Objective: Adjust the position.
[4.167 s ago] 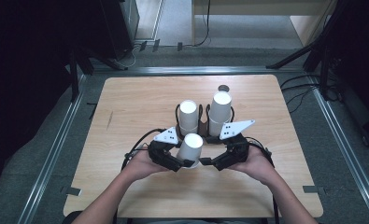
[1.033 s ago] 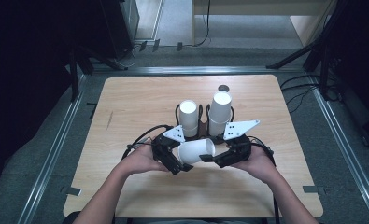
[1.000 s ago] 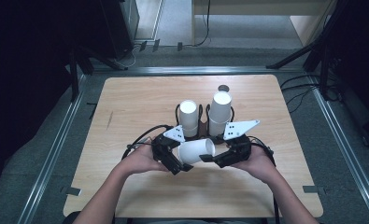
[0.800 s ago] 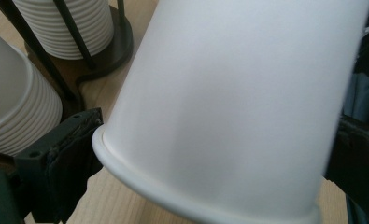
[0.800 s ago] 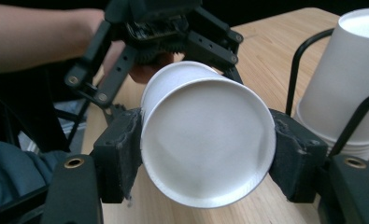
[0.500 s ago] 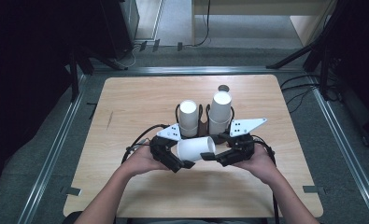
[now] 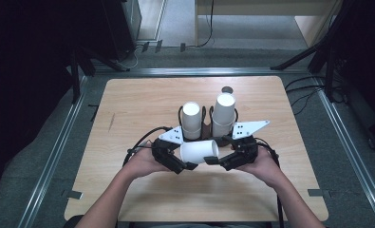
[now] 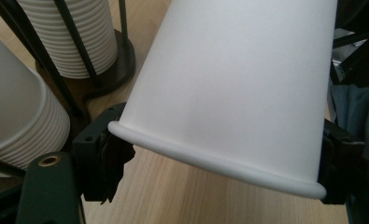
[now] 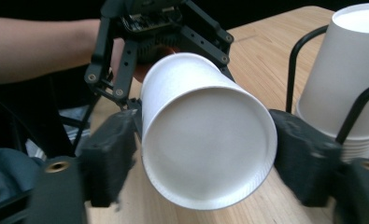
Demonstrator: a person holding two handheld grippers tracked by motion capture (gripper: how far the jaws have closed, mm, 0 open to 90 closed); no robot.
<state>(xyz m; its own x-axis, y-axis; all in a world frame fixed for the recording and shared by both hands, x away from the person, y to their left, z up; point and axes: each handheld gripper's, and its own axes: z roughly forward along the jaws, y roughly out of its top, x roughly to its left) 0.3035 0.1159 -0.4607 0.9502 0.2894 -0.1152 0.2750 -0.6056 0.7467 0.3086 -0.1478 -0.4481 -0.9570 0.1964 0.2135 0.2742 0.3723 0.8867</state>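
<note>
**White cup held sideways between both tongs**

A plain white paper cup [image 7: 199,152] lies on its side above the near middle of the wooden surface [image 7: 128,104], its long axis running left to right. Its base faces the right tongs [image 7: 216,160], its rolled rim the left tongs [image 7: 185,164]. The left tongs are closed on the cup near its rim. The right tongs sit around its base end, the pads close beside the wall; whether they press it I cannot tell. Just behind stand two cup stacks [image 7: 192,118] in a black wire holder [image 7: 206,124]. No writing shows on the cup.
</note>
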